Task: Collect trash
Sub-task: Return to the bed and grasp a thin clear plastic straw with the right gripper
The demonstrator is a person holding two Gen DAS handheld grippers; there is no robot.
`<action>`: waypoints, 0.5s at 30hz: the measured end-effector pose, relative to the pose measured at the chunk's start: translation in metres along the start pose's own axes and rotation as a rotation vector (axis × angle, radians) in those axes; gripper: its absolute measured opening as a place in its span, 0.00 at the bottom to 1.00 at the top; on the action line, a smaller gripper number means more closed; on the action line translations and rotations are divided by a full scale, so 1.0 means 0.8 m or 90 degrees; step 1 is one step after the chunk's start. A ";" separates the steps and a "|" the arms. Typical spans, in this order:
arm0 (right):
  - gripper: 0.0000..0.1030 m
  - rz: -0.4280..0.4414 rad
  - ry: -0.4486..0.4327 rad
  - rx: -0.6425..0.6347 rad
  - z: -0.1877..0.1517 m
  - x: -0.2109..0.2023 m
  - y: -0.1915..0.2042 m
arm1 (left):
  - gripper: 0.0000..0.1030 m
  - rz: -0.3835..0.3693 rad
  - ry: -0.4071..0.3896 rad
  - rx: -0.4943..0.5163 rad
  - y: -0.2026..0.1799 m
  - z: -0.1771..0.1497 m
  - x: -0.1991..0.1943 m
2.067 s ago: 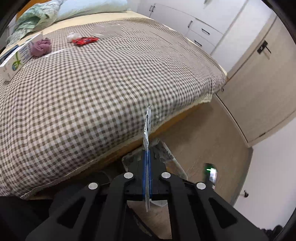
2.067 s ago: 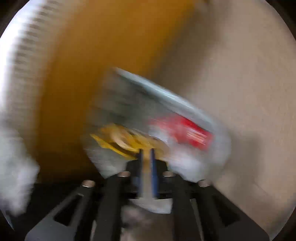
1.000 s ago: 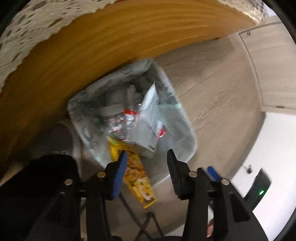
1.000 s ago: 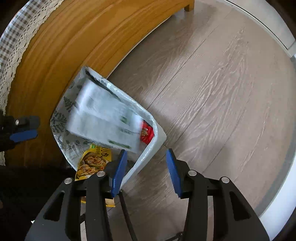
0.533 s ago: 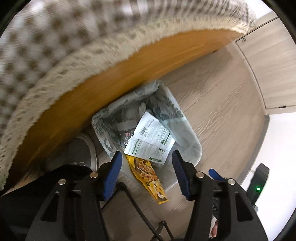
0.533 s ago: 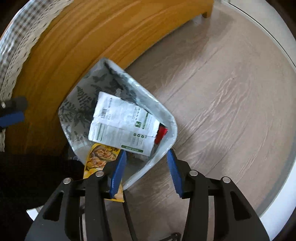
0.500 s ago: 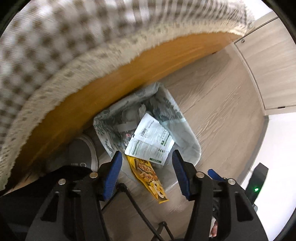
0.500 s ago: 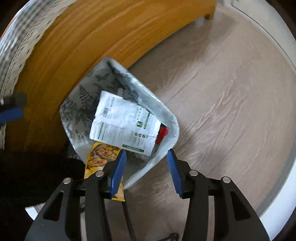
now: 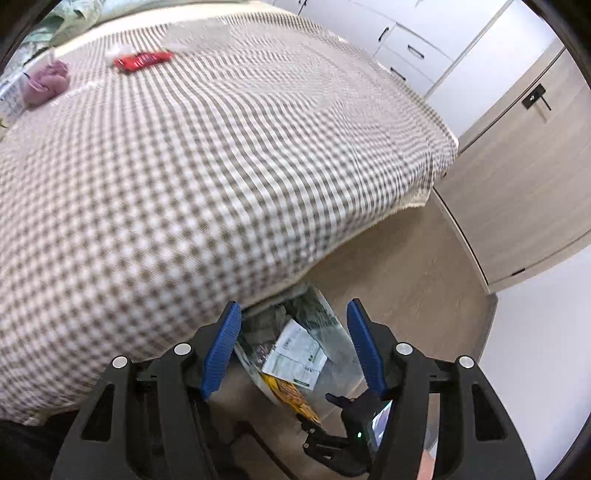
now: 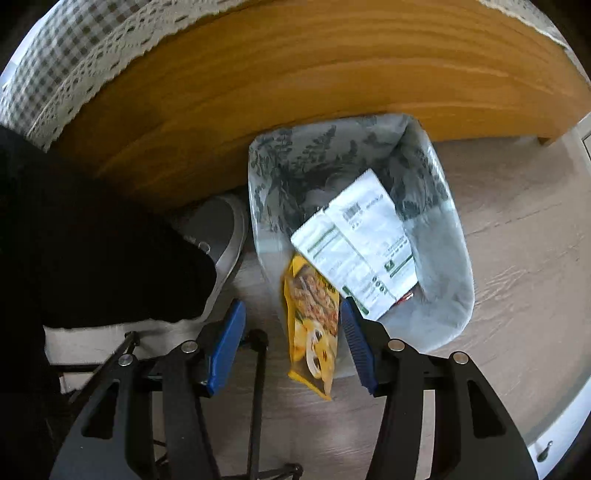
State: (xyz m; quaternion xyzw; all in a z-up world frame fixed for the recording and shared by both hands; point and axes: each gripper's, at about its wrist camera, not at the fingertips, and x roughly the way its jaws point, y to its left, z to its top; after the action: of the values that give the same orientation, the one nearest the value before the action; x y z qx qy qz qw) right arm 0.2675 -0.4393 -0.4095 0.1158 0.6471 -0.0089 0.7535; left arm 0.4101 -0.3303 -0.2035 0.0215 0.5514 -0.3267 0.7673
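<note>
Hanging half over the rim of the leaf-printed grey bin bag (image 10: 439,221), lower centre, the yellow snack pouch (image 10: 314,325) risked sliding out while my left gripper (image 9: 293,347) and right gripper (image 10: 291,343) were both opening, empty.

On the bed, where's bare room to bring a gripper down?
The checked bedspread is bare across its middle and toward the foot corner near the wardrobe door. Crowded at the far head end: red wrapper, purple cloth, clear plastic.

Both grippers are black frames with silver screw heads and ribbed blue pads: left gripper (image 9: 293,347), right gripper (image 10: 291,343). The person wears black trousers (image 10: 92,240) (and a grey shoe (image 10: 221,229)).
</note>
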 end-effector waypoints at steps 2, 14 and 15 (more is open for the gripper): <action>0.51 -0.005 -0.010 -0.002 0.008 -0.009 0.001 | 0.55 0.001 -0.017 -0.003 0.008 0.003 -0.015; 0.51 -0.044 -0.198 -0.038 0.118 -0.140 0.031 | 0.55 0.028 -0.112 -0.065 0.114 0.039 -0.078; 0.51 -0.042 -0.212 -0.045 0.130 -0.149 0.037 | 0.56 0.035 -0.120 -0.073 0.129 0.043 -0.083</action>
State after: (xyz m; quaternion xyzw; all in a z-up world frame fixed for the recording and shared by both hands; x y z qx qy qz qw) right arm 0.3545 -0.4464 -0.2743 0.0649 0.5164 -0.0299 0.8534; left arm 0.4812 -0.2314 -0.1669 -0.0386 0.4940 -0.2741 0.8243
